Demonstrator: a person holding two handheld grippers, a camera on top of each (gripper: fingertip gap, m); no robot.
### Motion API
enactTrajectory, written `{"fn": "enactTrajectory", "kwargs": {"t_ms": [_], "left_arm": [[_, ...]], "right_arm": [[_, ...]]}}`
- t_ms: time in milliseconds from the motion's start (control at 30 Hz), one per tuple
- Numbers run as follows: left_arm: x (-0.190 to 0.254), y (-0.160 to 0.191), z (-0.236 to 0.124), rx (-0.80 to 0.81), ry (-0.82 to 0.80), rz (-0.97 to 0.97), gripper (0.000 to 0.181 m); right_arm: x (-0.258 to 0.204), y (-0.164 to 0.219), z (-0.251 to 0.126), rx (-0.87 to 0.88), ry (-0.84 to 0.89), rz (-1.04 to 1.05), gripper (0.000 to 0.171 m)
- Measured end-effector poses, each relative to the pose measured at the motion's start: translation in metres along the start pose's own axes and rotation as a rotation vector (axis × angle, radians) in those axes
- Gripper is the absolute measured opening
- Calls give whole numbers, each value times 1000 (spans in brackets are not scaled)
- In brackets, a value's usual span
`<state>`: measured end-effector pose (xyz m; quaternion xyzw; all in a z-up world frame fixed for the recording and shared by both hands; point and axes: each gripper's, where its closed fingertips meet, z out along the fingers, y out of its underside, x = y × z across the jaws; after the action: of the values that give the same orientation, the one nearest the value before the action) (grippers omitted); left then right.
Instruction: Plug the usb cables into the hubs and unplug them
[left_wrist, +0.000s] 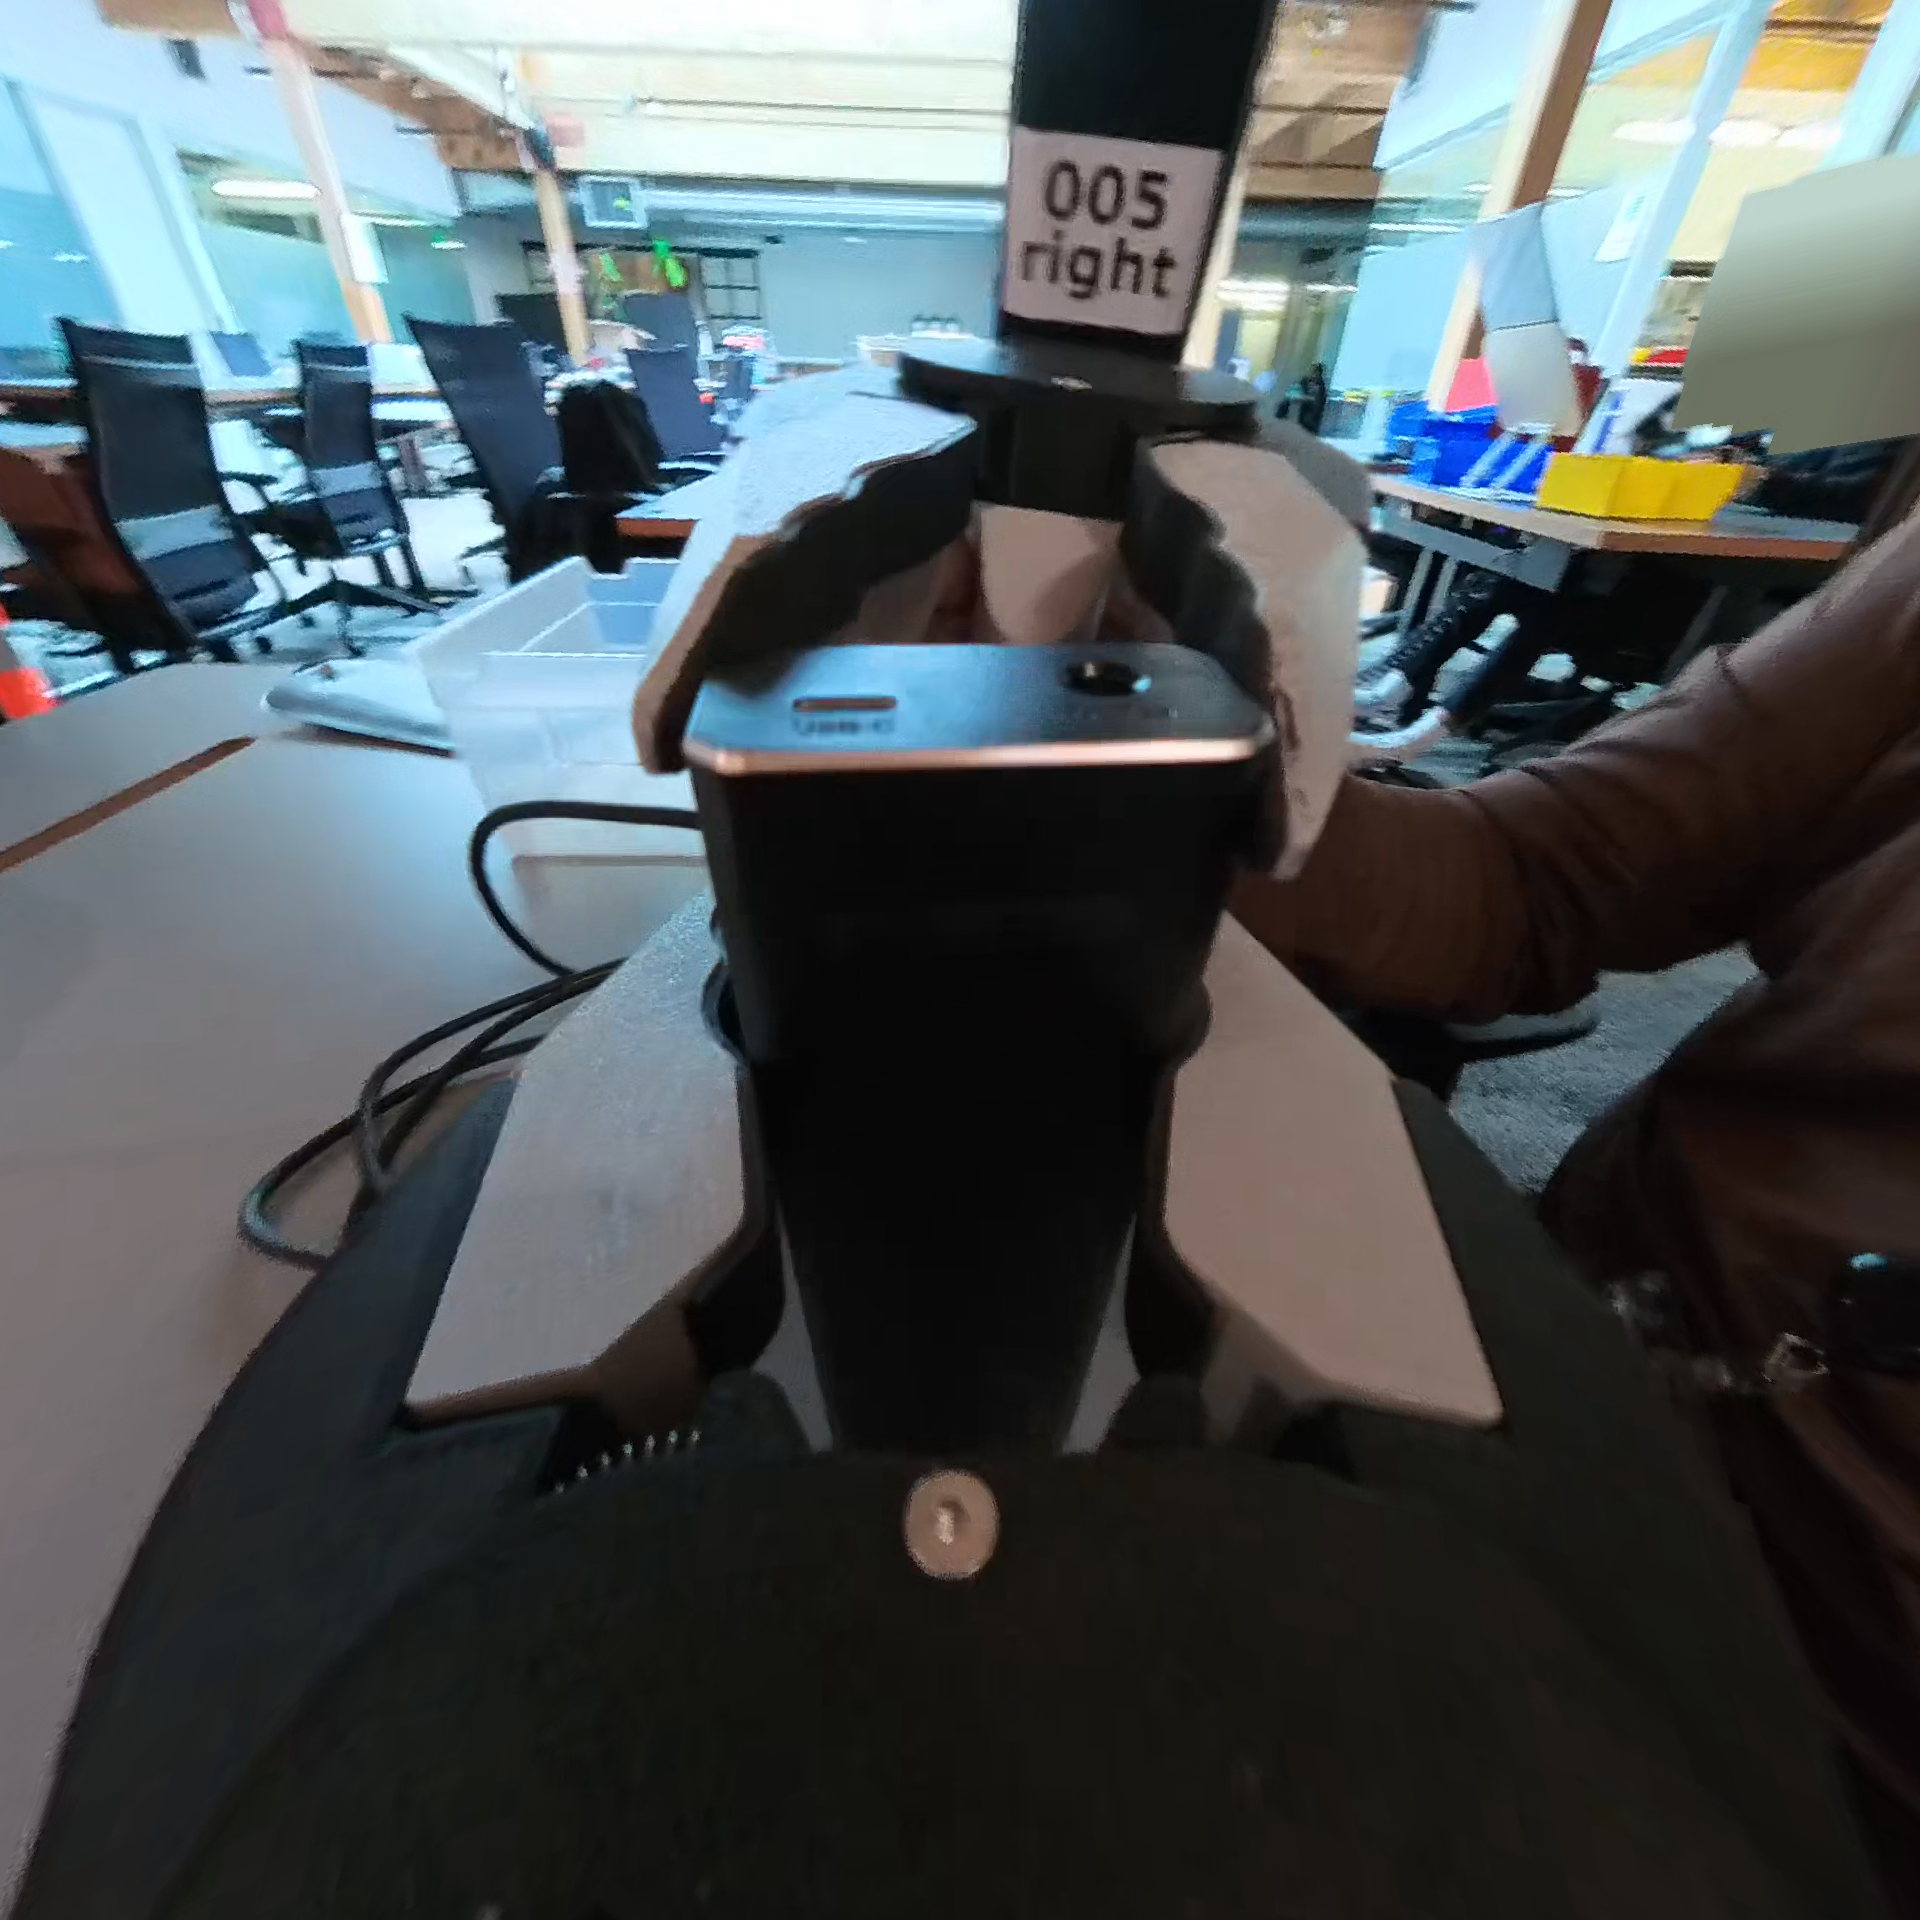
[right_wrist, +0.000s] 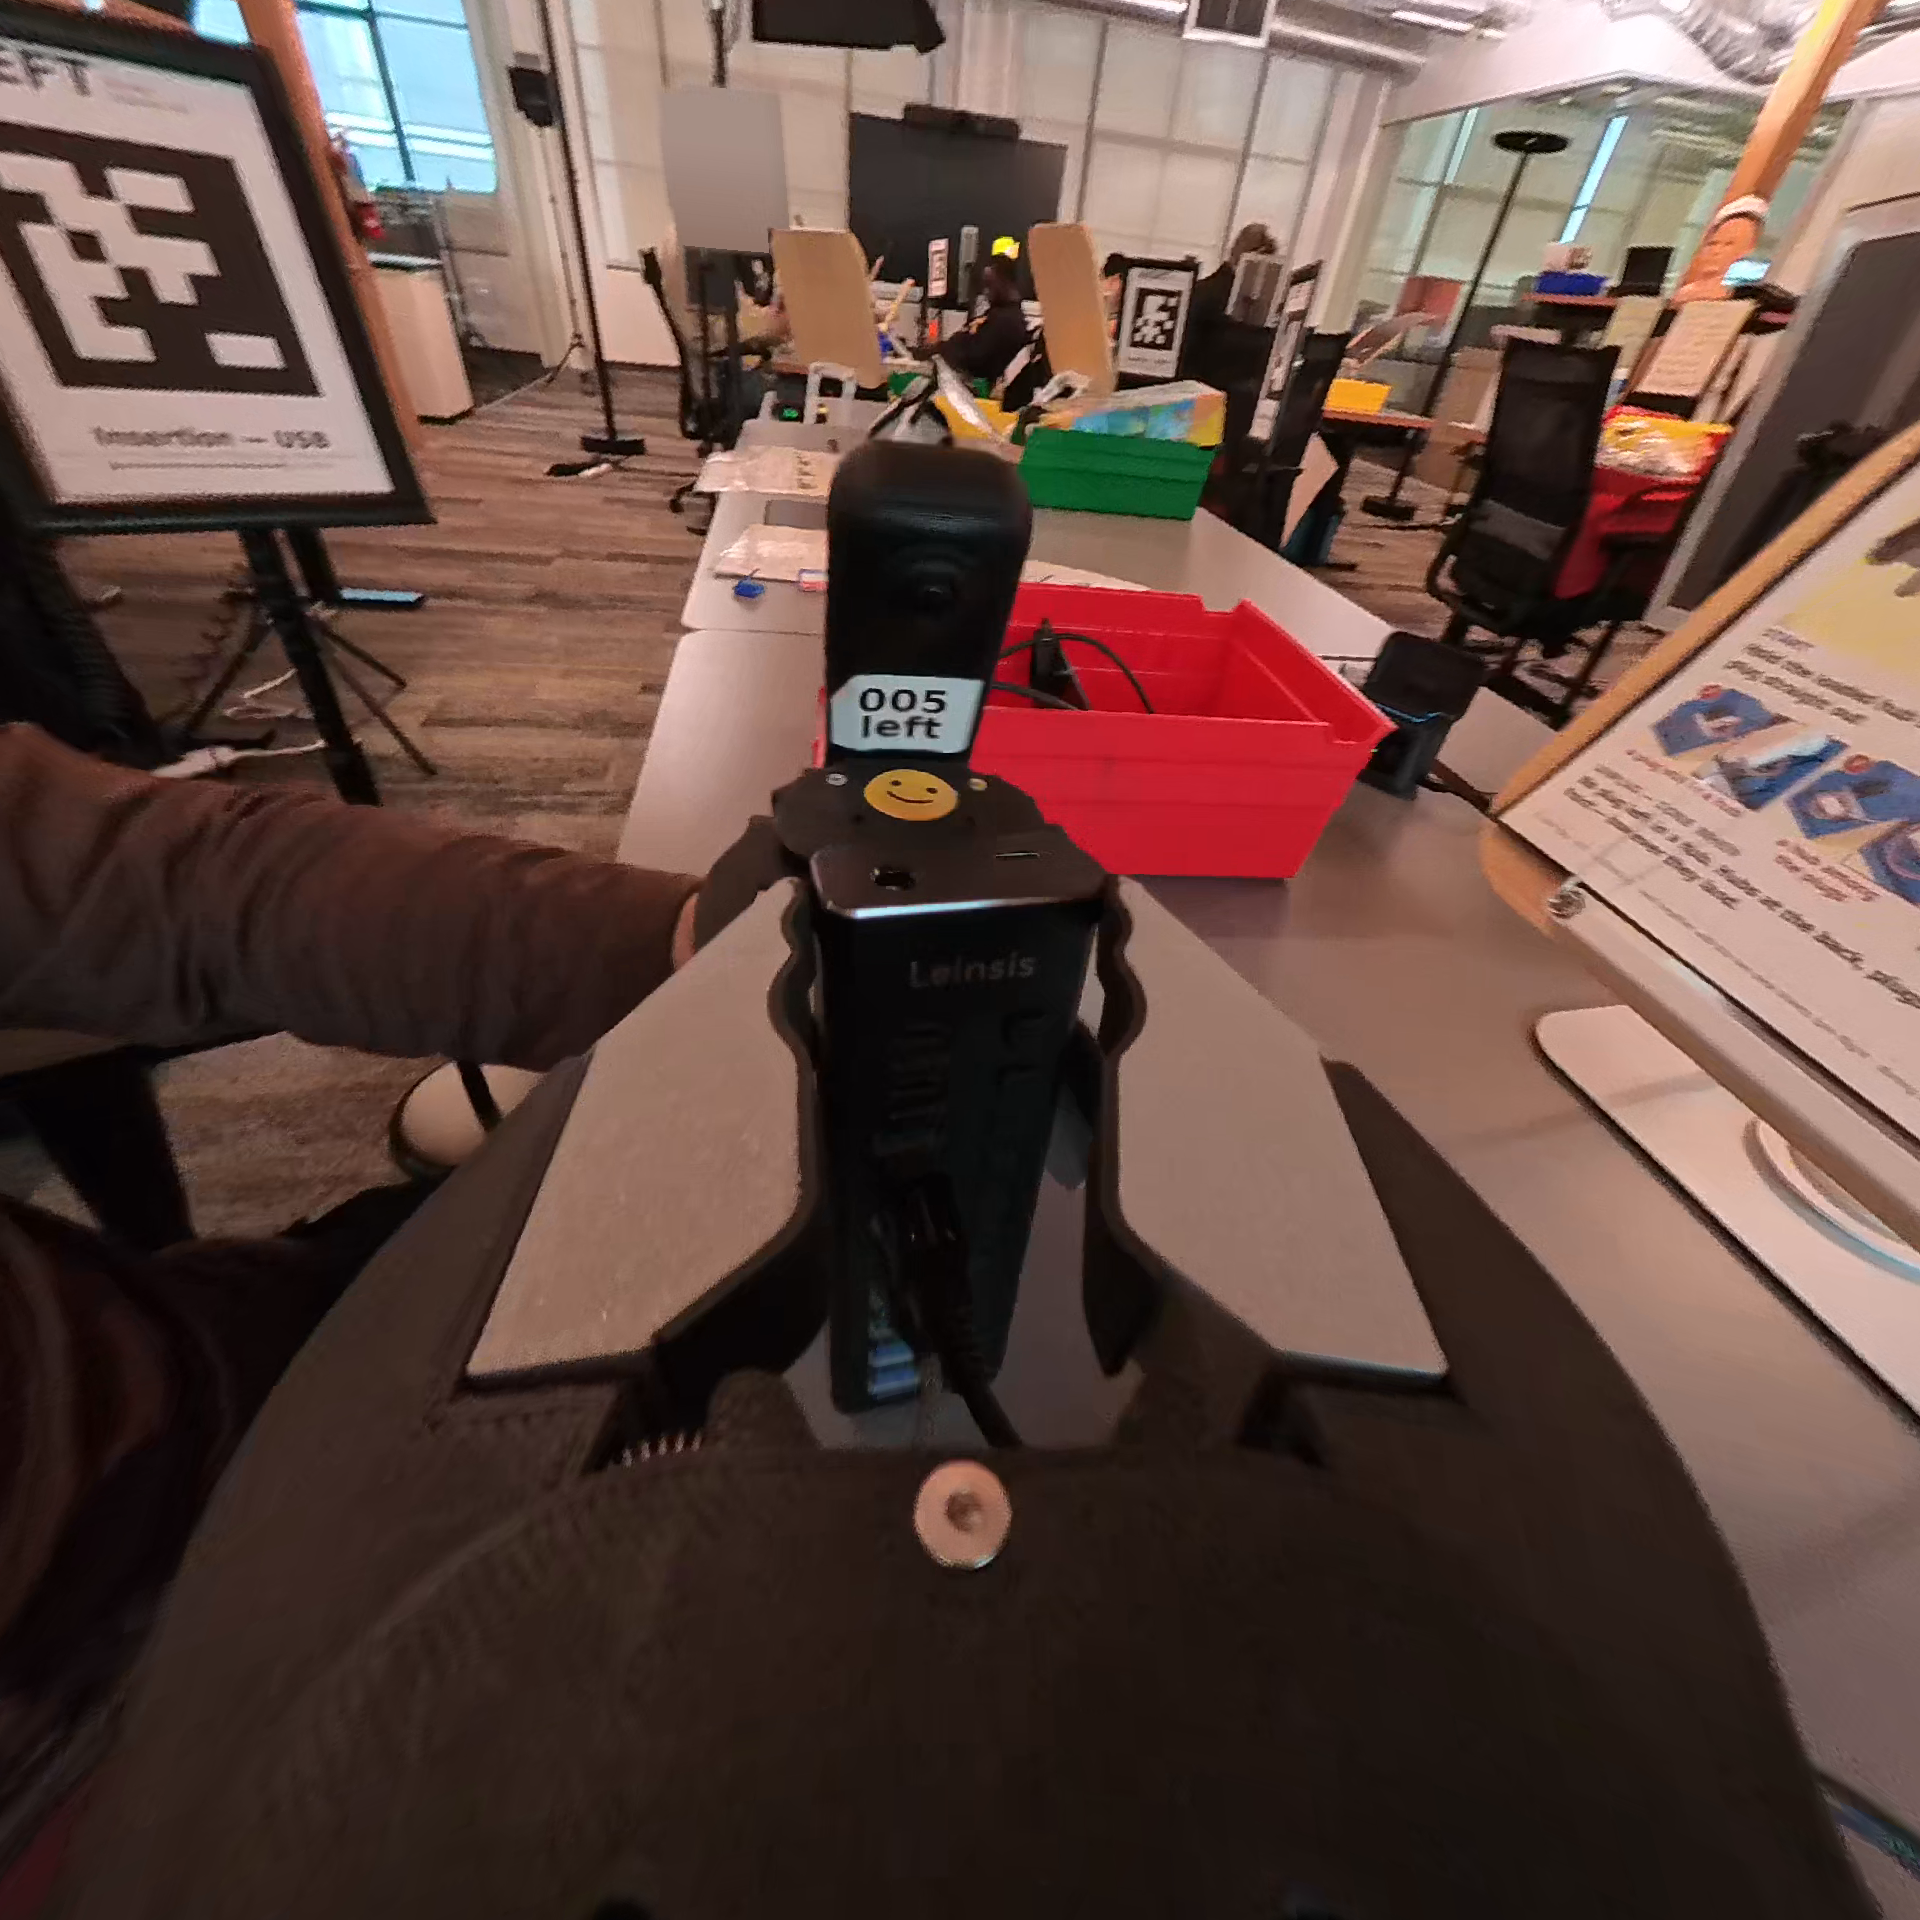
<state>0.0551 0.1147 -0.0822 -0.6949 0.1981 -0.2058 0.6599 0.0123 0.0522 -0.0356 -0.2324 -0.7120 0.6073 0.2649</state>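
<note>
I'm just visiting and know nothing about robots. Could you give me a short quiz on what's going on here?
1. True or false: the left gripper and right gripper both clamp one black hub.
2. The nearest bin behind it is: A green, B red, C yellow?
3. Fill in: a black ___ is plugged into the hub.
Key: 1 true; 2 B; 3 cable.
</note>
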Motion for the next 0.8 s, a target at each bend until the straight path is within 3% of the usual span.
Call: {"fn": "enactTrajectory", "kwargs": {"t_ms": [100,200,267,300,367,500,600,700,800], "left_arm": [[9,8,6,-53,34,16,81],[-4,26,7,-177,-78,111,77],[-2,27,8,-188,-92,193,73],[1,26,10,-175,-78,185,72],[5,19,8,-132,-44,138,74],[-6,-1,-9,-4,-67,86,72],[-7,-23,-26,133,-53,46,71],[-9,-38,-41,233,-49,39,71],[-10,-42,-46,271,-44,30,70]], "right_arm": [[-7,3,2,-36,-42,13,52],[-9,4,6,-51,-46,48,50],[-8,-10,5,23,-6,35,18],[-15,-19,2,62,-33,22,18],[-20,-27,-2,80,-51,28,37],[-12,-31,-20,73,-32,57,56],[-1,-32,-47,76,-21,60,58],[3,-20,-73,37,-82,77,40],[15,6,-85,-45,-84,145,46]]}}
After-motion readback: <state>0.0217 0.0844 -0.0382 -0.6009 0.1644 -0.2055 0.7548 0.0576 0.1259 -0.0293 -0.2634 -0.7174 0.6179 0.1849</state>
